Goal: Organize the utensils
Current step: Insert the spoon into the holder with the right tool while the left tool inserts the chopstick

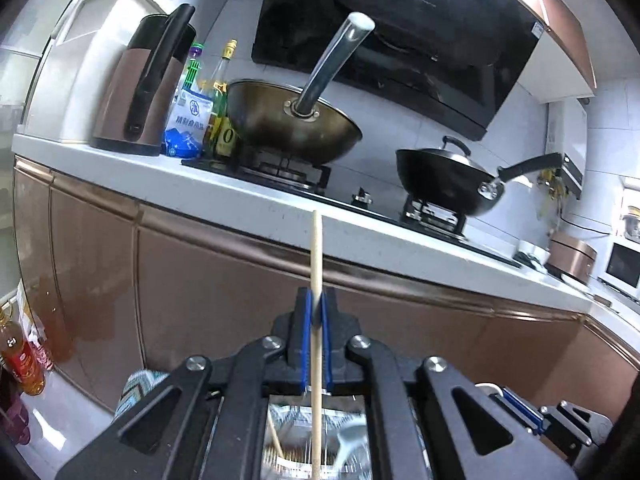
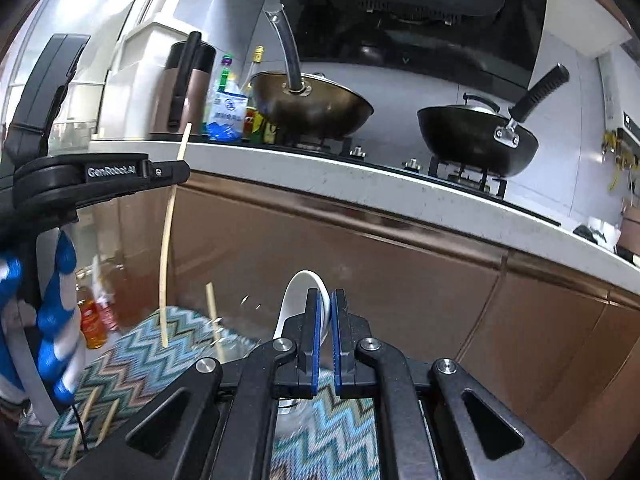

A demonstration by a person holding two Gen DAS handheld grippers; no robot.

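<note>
I'm facing a counter carrying two woks and one kettle. My left gripper is pinching one chopstick upright above the zigzag cloth; my right gripper is clamping one white spoon. Three more chopsticks are lying nearby.

My left gripper is matte black plastic with bright blue ribbed pads lining its two fingers, and silver round screws at the linkage joints. My right gripper is built the same: black angular arms with triangular cut-outs, blue pads, silver screws. White "GenRobot.AI" lettering marks the left one's side. My hand wears a blue-and-white glove.
</note>
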